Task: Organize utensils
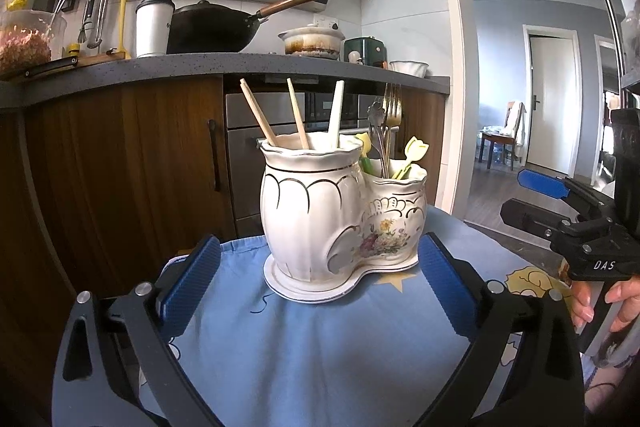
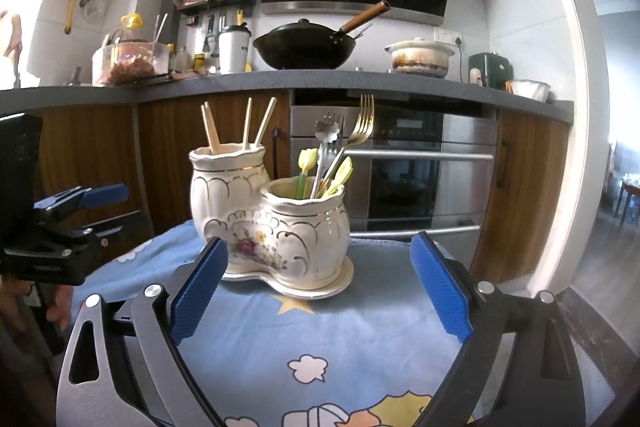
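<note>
A white ceramic double-pot utensil holder [image 1: 332, 219] [image 2: 272, 227] stands on its saucer on a blue patterned cloth [image 1: 320, 347] [image 2: 320, 327]. The taller pot holds three chopsticks [image 1: 298, 115] [image 2: 248, 125]. The shorter pot holds a gold fork [image 1: 392, 107] [image 2: 362, 127], a silver utensil [image 2: 328, 135] and yellow tulip-topped picks [image 1: 416, 151] [image 2: 306, 159]. My left gripper [image 1: 320, 267] is open and empty in front of the holder. My right gripper [image 2: 320, 267] is open and empty, also in front of it; it shows at the right edge of the left wrist view [image 1: 532, 199].
Behind the cloth-covered table runs a kitchen counter [image 1: 200, 65] [image 2: 320, 81] with a black wok [image 1: 212, 27] [image 2: 304, 45], a clay pot [image 2: 420, 57], a white tumbler [image 1: 154, 27] and jars. Below are wood cabinets and a steel oven [image 2: 420, 167]. A doorway opens at right [image 1: 552, 99].
</note>
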Action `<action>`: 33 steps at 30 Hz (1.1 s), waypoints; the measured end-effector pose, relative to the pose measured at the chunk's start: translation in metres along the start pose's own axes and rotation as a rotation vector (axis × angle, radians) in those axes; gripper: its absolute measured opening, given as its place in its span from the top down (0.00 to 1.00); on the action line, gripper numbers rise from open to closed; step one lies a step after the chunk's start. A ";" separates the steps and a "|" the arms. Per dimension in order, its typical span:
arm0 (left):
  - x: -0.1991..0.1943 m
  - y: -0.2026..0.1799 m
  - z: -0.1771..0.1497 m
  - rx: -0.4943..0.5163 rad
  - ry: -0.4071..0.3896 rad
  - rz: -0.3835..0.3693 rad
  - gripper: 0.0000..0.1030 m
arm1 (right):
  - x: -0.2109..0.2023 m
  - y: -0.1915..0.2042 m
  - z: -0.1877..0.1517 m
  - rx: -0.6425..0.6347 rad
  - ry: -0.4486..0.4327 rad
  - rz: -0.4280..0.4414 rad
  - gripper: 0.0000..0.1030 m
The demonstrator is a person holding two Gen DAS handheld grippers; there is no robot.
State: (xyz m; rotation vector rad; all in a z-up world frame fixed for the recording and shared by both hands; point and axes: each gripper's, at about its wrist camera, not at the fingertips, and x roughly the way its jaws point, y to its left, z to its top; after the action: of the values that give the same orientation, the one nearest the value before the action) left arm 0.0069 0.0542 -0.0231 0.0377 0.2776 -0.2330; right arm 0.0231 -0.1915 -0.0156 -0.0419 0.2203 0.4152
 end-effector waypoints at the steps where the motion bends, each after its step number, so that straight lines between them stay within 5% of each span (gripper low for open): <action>1: 0.000 0.000 0.000 0.001 -0.002 0.001 0.05 | 0.000 0.000 0.000 0.000 0.000 0.002 0.10; 33: 0.005 0.002 0.000 0.004 0.013 0.013 0.05 | 0.000 -0.001 0.000 0.001 -0.001 0.001 0.09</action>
State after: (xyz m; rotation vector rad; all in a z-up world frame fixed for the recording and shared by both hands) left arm 0.0117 0.0549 -0.0249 0.0447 0.2900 -0.2200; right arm 0.0234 -0.1921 -0.0156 -0.0408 0.2200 0.4158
